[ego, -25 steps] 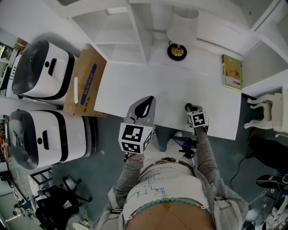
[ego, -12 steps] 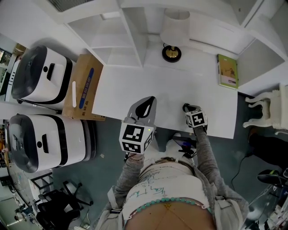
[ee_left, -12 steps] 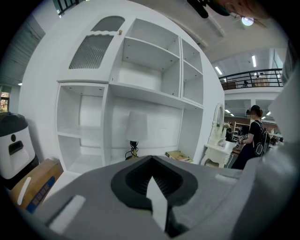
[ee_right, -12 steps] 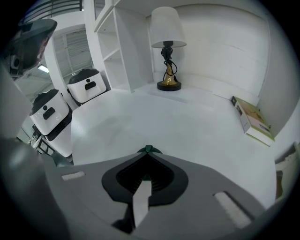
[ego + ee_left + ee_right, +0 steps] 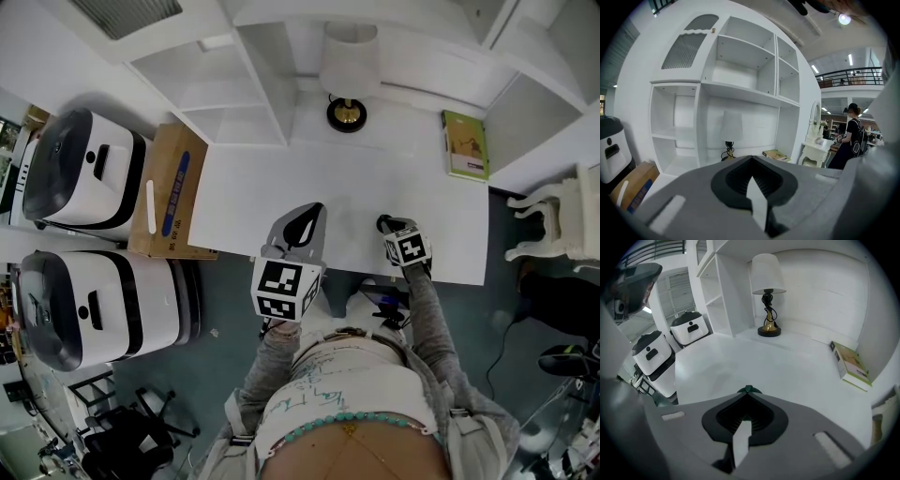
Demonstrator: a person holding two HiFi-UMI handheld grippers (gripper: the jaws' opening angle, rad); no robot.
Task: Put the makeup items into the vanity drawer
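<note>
While the person stands close against the front edge of the vanity top (image 5: 281, 187), both tools are held low and near the body, which I read as a resting pose, not a reach. Nearest, the left gripper (image 5: 312, 208) is lifted clear of the surface and aimed at the shelving, its jaws pressed together with nothing between them. Just beside it, the right gripper (image 5: 384, 225) hangs over the front strip of the top, tilted down at it, its jaws also together; a small dark green tip (image 5: 747, 390) peeks out where they meet, and I cannot tell whether it belongs to the tool. No makeup items show in any view, and the drawer is not clearly in sight; something dark sits under the front edge between the arms, too small to name. Farther back, a book (image 5: 465, 145) lies flat near the right end, and a lamp (image 5: 348, 70) stands against the rear wall, both well apart from the grippers.
</note>
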